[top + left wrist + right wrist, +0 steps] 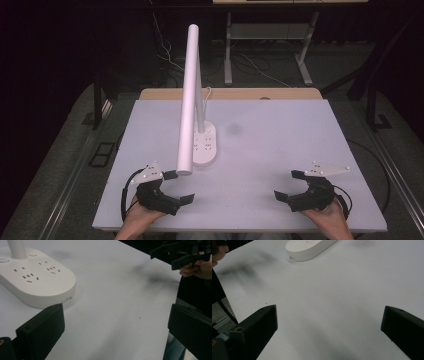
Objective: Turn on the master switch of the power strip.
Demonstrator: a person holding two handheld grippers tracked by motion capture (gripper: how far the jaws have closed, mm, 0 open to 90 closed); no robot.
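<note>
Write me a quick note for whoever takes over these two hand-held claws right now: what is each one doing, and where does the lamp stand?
Left claw: open, holding nothing, at the table's near edge just in front of the lamp base.
Right claw: open, holding nothing, at the near right.
Lamp: white desk lamp with sockets in its base, upright left of centre on the white table; its long lamp head reaches toward the left claw.
Done: nothing visibly handled.
Left: probably reaching the lamp; the left claw is nearest.
</note>
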